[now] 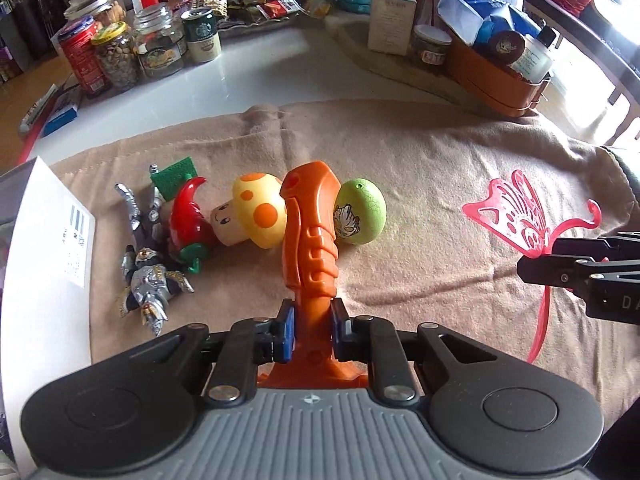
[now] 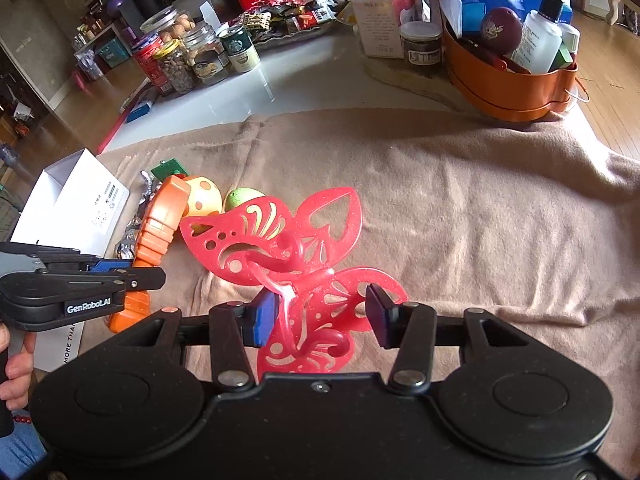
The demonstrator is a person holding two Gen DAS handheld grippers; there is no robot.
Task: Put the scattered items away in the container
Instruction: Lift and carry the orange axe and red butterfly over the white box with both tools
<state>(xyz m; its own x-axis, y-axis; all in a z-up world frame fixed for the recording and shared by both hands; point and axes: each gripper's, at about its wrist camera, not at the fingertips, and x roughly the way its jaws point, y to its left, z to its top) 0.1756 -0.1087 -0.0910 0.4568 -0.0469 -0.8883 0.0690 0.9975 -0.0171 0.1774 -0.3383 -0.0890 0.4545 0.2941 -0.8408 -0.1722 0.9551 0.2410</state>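
Across the beige cloth (image 2: 460, 208), toys; cluttered white table (image 1: 256, 64) beyond.

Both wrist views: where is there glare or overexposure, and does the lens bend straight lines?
Left wrist view: the upper right corner is blown out by bright light, and the white tabletop carries a soft sheen. Right wrist view: a glare streak lies on the same tabletop; the exposure is more even. Both views: fisheye distortion curves the blanket edge and bows the background clutter; the centre is sharp.
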